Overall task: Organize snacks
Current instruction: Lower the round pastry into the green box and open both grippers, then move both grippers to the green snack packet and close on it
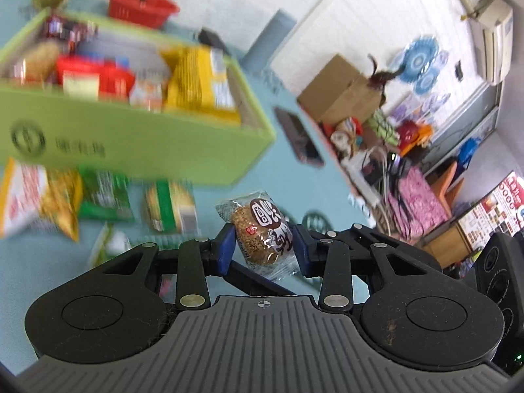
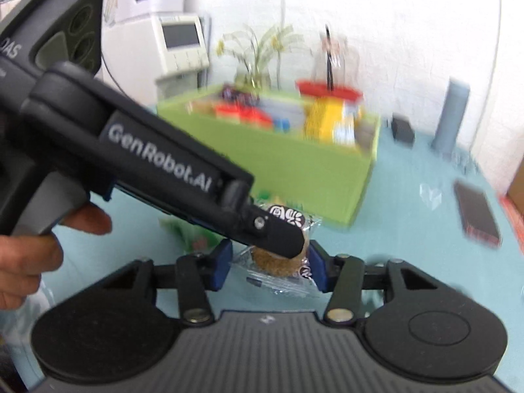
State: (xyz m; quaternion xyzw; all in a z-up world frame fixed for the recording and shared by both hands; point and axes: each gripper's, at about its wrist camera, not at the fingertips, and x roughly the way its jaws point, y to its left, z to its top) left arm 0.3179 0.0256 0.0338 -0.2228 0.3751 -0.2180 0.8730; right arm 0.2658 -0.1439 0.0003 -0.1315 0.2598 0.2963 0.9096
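A round sesame cake in a clear wrapper [image 1: 262, 232] sits between the blue pads of my left gripper [image 1: 263, 250], which is shut on it above the blue table. In the right wrist view the same cake [image 2: 278, 262] lies between the blue pads of my right gripper [image 2: 268, 265], with the left gripper's black finger across it. Whether the right pads press the wrapper I cannot tell. A green box [image 1: 137, 144] full of snack packs stands beyond; it also shows in the right wrist view [image 2: 294, 167].
Several loose snack packs [image 1: 104, 196] lie on the blue table [image 1: 294, 180] in front of the box. A red basket [image 1: 140, 6], a grey cylinder [image 2: 452, 114], a dark phone [image 2: 476, 213] and a small black box [image 2: 402, 129] stand around. Clutter and a cardboard box [image 1: 340, 88] lie beyond the table's right edge.
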